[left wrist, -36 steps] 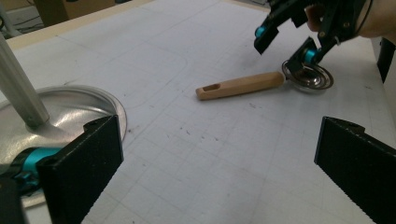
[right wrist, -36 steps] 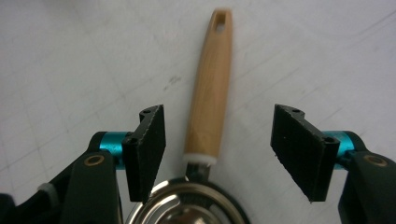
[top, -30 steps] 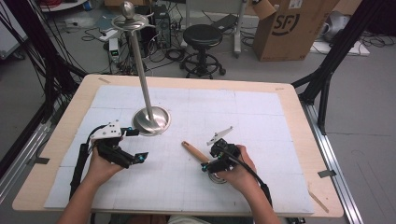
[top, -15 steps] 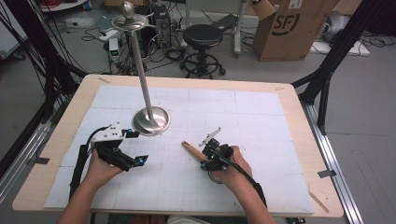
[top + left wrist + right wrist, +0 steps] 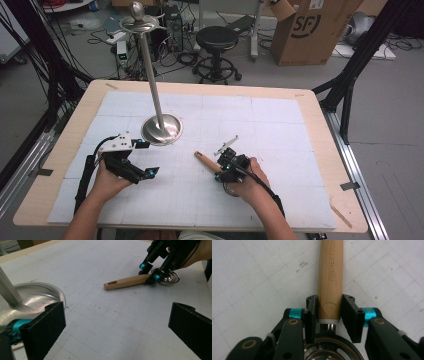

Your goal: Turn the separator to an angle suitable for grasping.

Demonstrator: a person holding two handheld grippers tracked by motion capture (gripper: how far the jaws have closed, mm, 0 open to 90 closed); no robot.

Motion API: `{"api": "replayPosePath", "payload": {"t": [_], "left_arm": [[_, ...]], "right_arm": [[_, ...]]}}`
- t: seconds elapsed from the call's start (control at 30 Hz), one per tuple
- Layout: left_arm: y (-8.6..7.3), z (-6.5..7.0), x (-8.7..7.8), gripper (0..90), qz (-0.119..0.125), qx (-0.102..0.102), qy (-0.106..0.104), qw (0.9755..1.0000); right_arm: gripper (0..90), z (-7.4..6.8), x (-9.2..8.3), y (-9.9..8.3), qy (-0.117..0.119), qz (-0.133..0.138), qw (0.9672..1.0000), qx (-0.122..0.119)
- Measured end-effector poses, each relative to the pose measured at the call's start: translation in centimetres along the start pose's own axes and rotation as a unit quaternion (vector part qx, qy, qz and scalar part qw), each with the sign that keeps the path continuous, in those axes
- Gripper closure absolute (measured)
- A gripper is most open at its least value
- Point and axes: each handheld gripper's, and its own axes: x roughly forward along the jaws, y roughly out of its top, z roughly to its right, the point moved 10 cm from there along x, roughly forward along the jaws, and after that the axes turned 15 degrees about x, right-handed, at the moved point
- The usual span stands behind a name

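1. Desk (image 5: 320, 120) under a white gridded mat carries everything we see.
2. Steel stand (image 5: 161, 129) rises from its round base just beyond our left gripper (image 5: 146, 173), whose jaws stand spread with nothing between.
3. Wooden-handled strainer (image 5: 330, 277) lies flat on the mat right of centre; our right gripper (image 5: 329, 315), jaws just closing, pinches the handle beside its metal bowl.

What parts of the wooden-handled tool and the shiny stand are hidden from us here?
- Metal head of the wooden-handled kitchen tool: cut by the bottom edge in the right gripper view, behind the right gripper; covered by the hand in the high view.
- Stand's base: partly hidden by the left gripper's jaw in its view.
- Stand's pole: cut by the left edge there.
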Motion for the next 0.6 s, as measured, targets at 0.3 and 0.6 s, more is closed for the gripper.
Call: {"api": "replayPosePath", "payload": {"t": [0.3, 0.6], "left_arm": [[0.17, 0.07, -0.08, 1.6, 0.006, -0.001, -0.002, 1.0], [0.17, -0.02, -0.1, 1.6, 0.007, 0.0, 0.0, 1.0]], "right_arm": [[61.3, -0.08, 0.06, -0.08, -0.001, -0.003, 1.0, -0.008], [68.8, -0.2, -0.04, -0.07, -0.009, 0.002, 0.9993, -0.037]]}}
